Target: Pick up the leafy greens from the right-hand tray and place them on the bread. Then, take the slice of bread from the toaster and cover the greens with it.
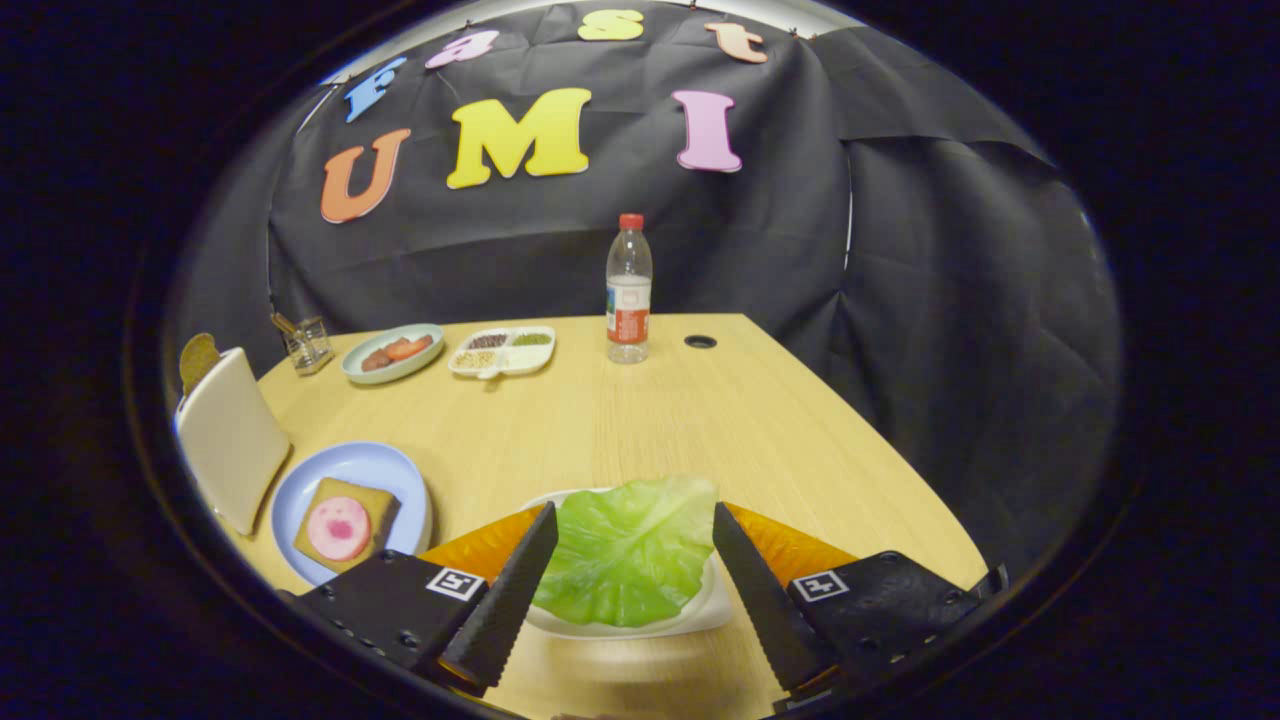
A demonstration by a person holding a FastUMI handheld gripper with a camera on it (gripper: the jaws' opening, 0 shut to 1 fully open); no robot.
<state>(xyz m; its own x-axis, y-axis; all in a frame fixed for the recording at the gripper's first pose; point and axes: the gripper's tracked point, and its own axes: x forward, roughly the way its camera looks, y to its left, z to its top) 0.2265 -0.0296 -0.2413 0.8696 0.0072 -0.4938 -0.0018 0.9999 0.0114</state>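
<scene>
We are noting gripper [632, 535] jaws standing spread | lettuce leaf [630, 550] lying between fingers on white tray [700, 612] | bread slice [345, 522] resting on blue plate [355, 467].

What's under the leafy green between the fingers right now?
The leafy green lies on a white tray, whose rim shows around it. The open gripper straddles the leaf; anything beneath the leaf is hidden.

The lettuce leaf [630, 550], bright green and crinkled, lies flat in a white tray [700, 612] between my two spread fingers, touching neither. The bread [345, 523], a brown square topped with a pink round slice, sits on a blue plate [370, 466]. A toaster [232, 438], cream-coloured, stands just beside that plate.
</scene>
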